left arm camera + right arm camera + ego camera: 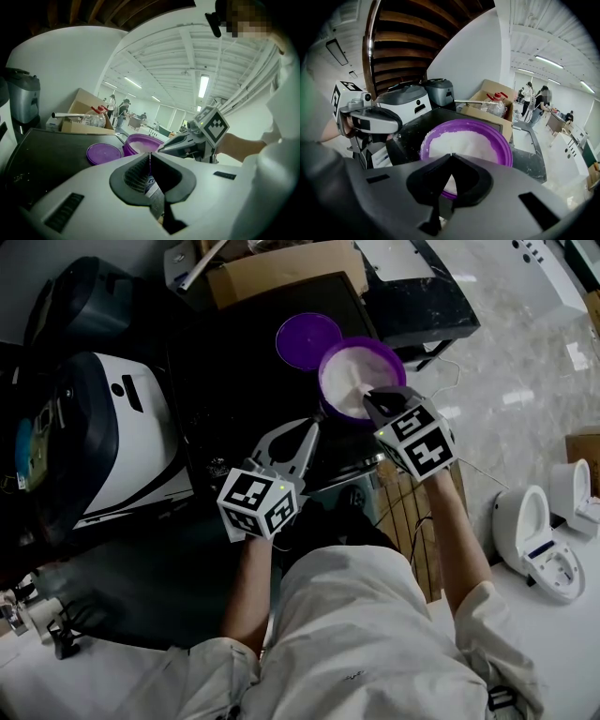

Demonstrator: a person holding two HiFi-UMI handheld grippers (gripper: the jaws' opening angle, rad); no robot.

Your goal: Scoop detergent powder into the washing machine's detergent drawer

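Note:
A purple bowl (330, 360) of white detergent powder (349, 371) stands on a black top (234, 362), with its purple lid (307, 337) lying beside it. My right gripper (367, 395) reaches over the bowl's near rim, shut on what looks like a white scoop (357, 386) that dips into the powder. In the right gripper view the jaws (450, 157) meet just before the bowl (501, 150). My left gripper (312, 424) hovers shut and empty at the black top's near edge, left of the bowl. I cannot make out the detergent drawer.
A white appliance (131, 437) and a dark one (80, 296) stand at the left. A cardboard box (281, 273) sits behind the black top. A wooden pallet (412, 521) and white toilets (539, 540) lie at the right. People stand far off (534, 101).

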